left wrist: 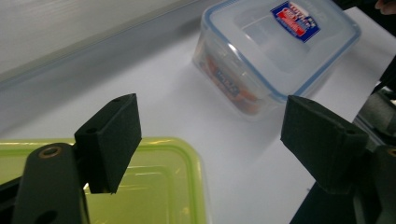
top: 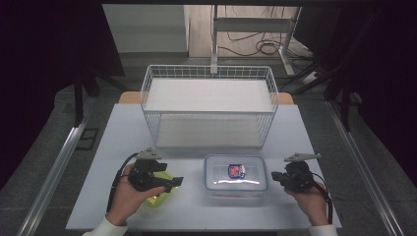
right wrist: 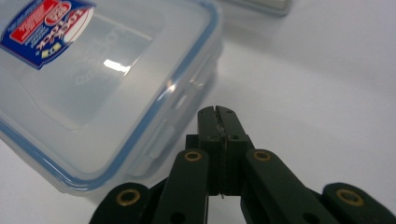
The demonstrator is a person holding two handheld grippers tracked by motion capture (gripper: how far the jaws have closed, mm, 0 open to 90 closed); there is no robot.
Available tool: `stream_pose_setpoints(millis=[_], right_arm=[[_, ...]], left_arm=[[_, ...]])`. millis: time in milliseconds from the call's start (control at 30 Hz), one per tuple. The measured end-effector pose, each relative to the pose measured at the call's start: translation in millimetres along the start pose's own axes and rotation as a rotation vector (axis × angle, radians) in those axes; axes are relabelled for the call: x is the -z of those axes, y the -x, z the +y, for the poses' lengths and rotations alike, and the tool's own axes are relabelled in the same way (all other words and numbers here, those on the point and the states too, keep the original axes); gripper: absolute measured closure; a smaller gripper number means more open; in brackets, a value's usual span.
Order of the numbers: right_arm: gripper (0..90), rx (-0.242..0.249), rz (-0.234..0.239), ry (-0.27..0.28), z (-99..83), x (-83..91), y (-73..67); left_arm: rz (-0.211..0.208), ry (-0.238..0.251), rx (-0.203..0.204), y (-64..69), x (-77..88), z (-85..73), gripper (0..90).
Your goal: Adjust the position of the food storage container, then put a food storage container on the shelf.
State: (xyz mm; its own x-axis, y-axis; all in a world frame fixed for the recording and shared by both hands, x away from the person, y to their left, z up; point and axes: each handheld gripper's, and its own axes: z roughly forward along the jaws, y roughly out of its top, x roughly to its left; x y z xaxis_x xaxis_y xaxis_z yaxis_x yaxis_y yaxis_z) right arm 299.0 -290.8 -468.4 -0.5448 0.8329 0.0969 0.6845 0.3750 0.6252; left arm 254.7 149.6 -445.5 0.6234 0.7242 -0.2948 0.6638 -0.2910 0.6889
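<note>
A clear plastic box with a blue-rimmed lid and a red-and-blue sticker [top: 235,173] [left wrist: 280,46] [right wrist: 84,79] lies on the white table between my two grippers. A yellow-green box [top: 158,198] [left wrist: 149,186] sits at the front left, partly under my left gripper. My left gripper [top: 170,177] [left wrist: 215,123] hovers over that green lid and points toward the clear box, jaws wide open with nothing between them. My right gripper [top: 274,176] [right wrist: 217,114] is shut on nothing, with its tip close beside the clear box's right side latch.
A white wire basket [top: 209,73] with a white sheet on its floor stands at the back middle of the table [top: 295,132]. The table's front edge runs just behind both hands. Cables and a metal frame lie on the floor beyond.
</note>
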Motion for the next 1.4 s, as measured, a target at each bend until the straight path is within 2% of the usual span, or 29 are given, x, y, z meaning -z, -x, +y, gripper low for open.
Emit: stream_pose_setpoints(millis=[100, 133, 267, 400, 567, 833, 967, 1267, 1333, 1400], right_arm=[[87.8, -0.015, 0.011, 0.02, -2.0, 4.6, 3.4], [84.9, -0.019, 0.015, 0.029, -2.3, 6.1, 4.1], [53.7, -0.046, 0.03, 0.077, -0.4, 12.7, 5.9], [38.5, -0.09, 0.072, 0.131, 2.1, 20.2, 7.3], [26.6, -0.108, 0.101, 0.149, 4.9, 22.0, 5.2], [23.2, -0.105, 0.147, 0.137, 7.2, 17.8, 3.7], [22.6, -0.112, 0.152, 0.124, 5.1, 15.1, 5.7], [22.6, -0.125, 0.153, 0.127, 3.9, 15.7, 9.3], [22.6, -0.126, 0.153, 0.125, 3.8, 15.3, 9.4], [22.6, -0.123, 0.152, 0.122, 3.6, 15.0, 9.5]], left_arm=[[0.0, 0.012, 0.01, 6.4, -1.7, 2.8, 17.7], [-0.006, 0.014, 0.016, 8.7, -2.2, 4.0, 16.7], [-0.036, 0.016, 0.027, 19.0, -5.0, 8.5, 12.8], [-0.062, 0.025, 0.047, 25.1, -10.2, 12.9, 12.1], [-0.073, 0.016, 0.071, 30.2, -23.3, 15.7, 11.1], [-0.096, -0.004, 0.094, 35.4, -40.9, 20.4, 9.9], [-0.12, -0.01, 0.125, 35.0, -49.9, 23.2, 9.4], [-0.149, -0.028, 0.161, 33.8, -67.3, 29.7, 9.4], [-0.155, -0.029, 0.19, 32.7, -71.5, 31.0, 9.1], [-0.163, -0.032, 0.197, 31.8, -74.5, 31.7, 9.2]])
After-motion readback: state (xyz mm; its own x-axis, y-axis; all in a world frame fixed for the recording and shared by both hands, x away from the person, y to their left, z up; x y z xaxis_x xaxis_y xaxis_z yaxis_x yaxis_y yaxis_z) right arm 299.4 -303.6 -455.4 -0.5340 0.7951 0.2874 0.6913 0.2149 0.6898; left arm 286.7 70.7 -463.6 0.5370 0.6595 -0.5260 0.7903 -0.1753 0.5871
